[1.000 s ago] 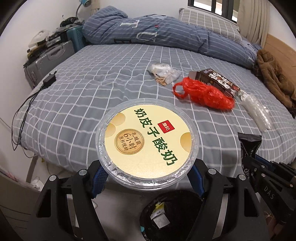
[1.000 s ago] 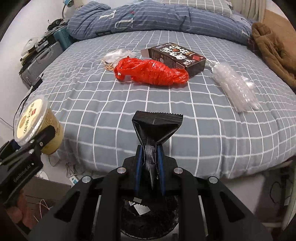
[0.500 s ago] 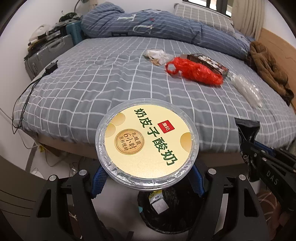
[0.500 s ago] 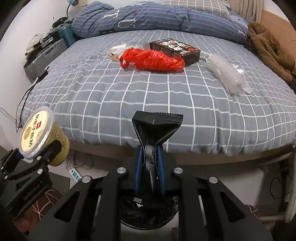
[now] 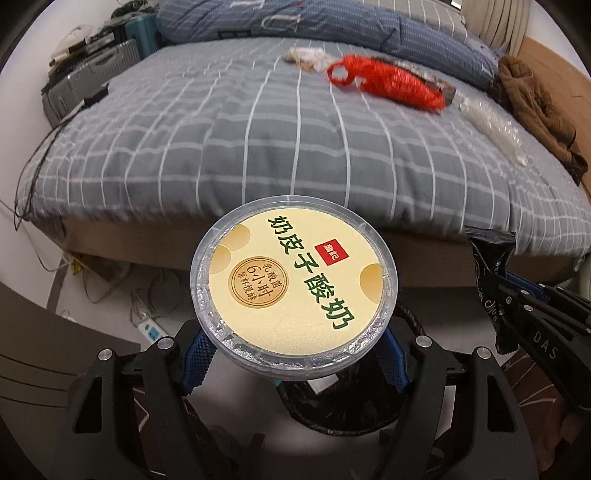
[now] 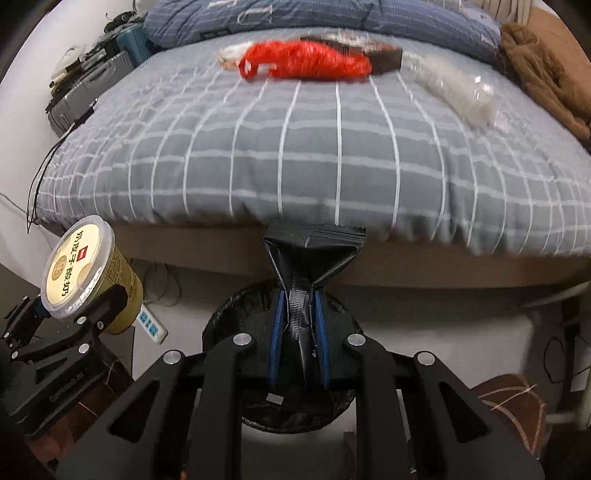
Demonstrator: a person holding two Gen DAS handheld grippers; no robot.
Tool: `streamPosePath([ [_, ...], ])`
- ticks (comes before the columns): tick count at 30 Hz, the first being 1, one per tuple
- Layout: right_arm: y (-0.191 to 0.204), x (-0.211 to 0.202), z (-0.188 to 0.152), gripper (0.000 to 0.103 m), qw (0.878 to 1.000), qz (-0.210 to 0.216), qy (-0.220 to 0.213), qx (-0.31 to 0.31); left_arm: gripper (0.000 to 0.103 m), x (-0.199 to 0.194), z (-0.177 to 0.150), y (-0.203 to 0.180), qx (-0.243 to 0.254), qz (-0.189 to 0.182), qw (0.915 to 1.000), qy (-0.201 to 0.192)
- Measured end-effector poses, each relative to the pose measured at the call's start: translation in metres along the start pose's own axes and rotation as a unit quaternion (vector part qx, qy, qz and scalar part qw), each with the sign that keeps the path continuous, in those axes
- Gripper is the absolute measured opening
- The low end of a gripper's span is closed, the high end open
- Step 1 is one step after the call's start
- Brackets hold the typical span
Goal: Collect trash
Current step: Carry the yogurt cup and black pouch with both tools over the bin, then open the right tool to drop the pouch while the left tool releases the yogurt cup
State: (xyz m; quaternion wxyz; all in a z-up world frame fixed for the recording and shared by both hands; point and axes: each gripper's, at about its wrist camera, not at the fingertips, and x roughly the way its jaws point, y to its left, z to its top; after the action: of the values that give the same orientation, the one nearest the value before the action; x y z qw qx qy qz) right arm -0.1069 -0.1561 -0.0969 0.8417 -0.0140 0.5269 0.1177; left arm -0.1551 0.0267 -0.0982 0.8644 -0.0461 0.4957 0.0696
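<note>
My left gripper [image 5: 293, 363] is shut on a yellow yogurt cup [image 5: 293, 284] with a clear lid, held above a black-lined trash bin [image 5: 332, 413] on the floor. It also shows in the right wrist view [image 6: 85, 273]. My right gripper [image 6: 297, 339] is shut on a black snack wrapper [image 6: 308, 266], held over the same bin [image 6: 258, 402]; the wrapper also shows in the left wrist view [image 5: 489, 266]. On the bed lie a red plastic bag [image 6: 306, 61], a dark box [image 6: 384, 61], a clear plastic wrapper [image 6: 454, 90] and a crumpled white wrapper [image 5: 306, 57].
The grey checked bed [image 6: 295, 147] fills the view ahead, with a blue duvet [image 5: 332, 18] at the back and a brown garment [image 6: 546, 74] at right. Suitcases [image 5: 92, 74] stand at left. A power strip [image 6: 149, 321] and cables lie on the floor.
Both grippers have drawn back from the bed and dropped lower, holding their items. The bed edge has risen in view and the bin lies more fully under them.
</note>
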Motion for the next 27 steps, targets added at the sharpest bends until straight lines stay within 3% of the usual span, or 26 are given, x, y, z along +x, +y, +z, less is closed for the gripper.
streamPosePath([
  [10, 0.000, 0.044, -0.033, 0.016, 0.999, -0.001, 0.045, -0.002, 0.072, 0.053, -0.039, 0.004, 0.004, 0.006, 0.9979, 0.064],
  [19, 0.010, 0.085, -0.047, 0.017, 0.996, 0.001, 0.089, -0.013, 0.072, 0.082, -0.041, 0.001, 0.011, 0.012, 0.9967, 0.080],
  [27, 0.002, 0.085, -0.045, 0.039, 0.996, -0.013, 0.082, -0.016, 0.072, 0.087, -0.041, -0.001, 0.015, 0.019, 0.9964, 0.082],
])
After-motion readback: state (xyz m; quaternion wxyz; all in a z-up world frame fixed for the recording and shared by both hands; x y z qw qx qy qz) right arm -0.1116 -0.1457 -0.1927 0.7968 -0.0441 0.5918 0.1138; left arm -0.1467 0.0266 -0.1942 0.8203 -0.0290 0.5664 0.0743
